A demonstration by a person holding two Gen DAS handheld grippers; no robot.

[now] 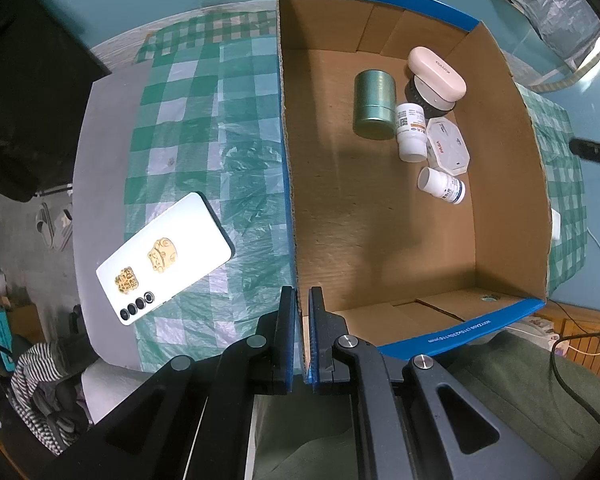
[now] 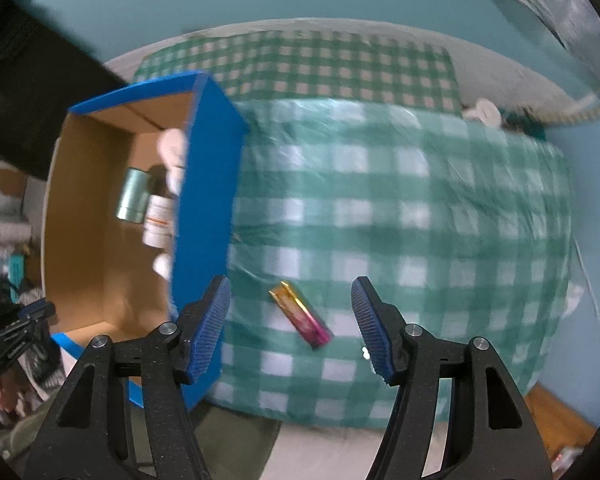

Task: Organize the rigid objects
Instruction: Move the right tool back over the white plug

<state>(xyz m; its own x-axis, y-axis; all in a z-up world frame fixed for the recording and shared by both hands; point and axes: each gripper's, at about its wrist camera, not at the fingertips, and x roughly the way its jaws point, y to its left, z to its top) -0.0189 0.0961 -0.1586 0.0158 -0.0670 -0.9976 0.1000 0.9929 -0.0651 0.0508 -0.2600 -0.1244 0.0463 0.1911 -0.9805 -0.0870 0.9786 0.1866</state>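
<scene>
An open cardboard box (image 1: 380,240) with blue outer walls stands on the green checked tablecloth; it also shows in the right wrist view (image 2: 204,200). Inside lie a green tin (image 1: 374,105), a pink case (image 1: 437,73), two white pill bottles (image 1: 411,132) (image 1: 442,186) and a white octagonal box (image 1: 448,146). My left gripper (image 1: 302,296) is shut on the box's left wall near its front corner. My right gripper (image 2: 291,300) is open above a small gold and pink bar (image 2: 302,314) lying on the cloth right of the box.
A white phone (image 1: 166,258) with gold stickers lies face down on the cloth left of the box. A black object (image 1: 28,80) stands at the far left. A white round thing (image 2: 484,112) sits at the cloth's far right edge.
</scene>
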